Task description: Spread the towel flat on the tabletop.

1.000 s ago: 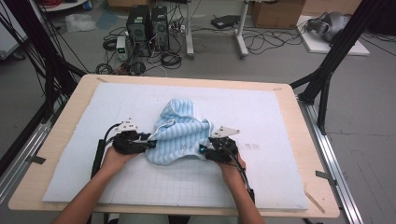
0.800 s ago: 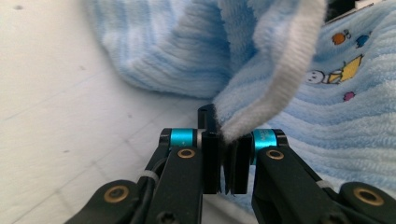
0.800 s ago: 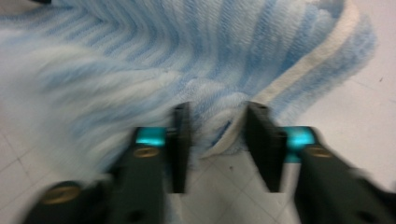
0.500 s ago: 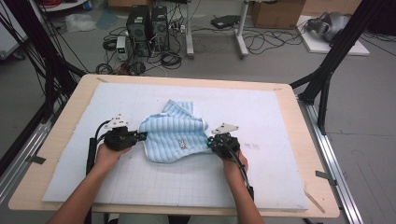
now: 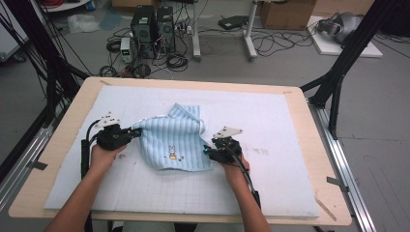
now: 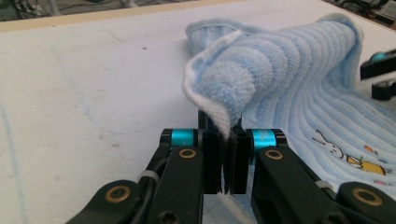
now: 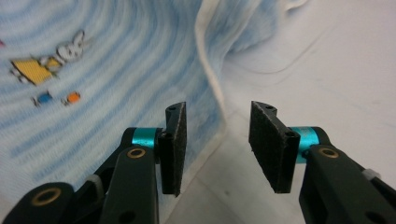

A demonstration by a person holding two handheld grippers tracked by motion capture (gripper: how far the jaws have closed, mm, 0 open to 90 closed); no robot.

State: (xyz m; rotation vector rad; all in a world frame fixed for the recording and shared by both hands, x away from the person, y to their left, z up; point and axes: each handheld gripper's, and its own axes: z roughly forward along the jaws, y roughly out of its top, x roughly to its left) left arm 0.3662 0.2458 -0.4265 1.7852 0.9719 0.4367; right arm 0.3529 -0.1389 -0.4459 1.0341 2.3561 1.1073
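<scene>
light blue ribbed towel (image 5: 175,141), rabbit print, rumpled, mid-table

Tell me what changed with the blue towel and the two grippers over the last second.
The left gripper, shut on an edge of the light blue ribbed terry towel with a rabbit print, pulled outward to the left, spreading the bunched towel flatter. The right gripper has let go: its jaws now stand open over the towel's right edge. The white padded mat and the wooden table stayed as they were.
</scene>
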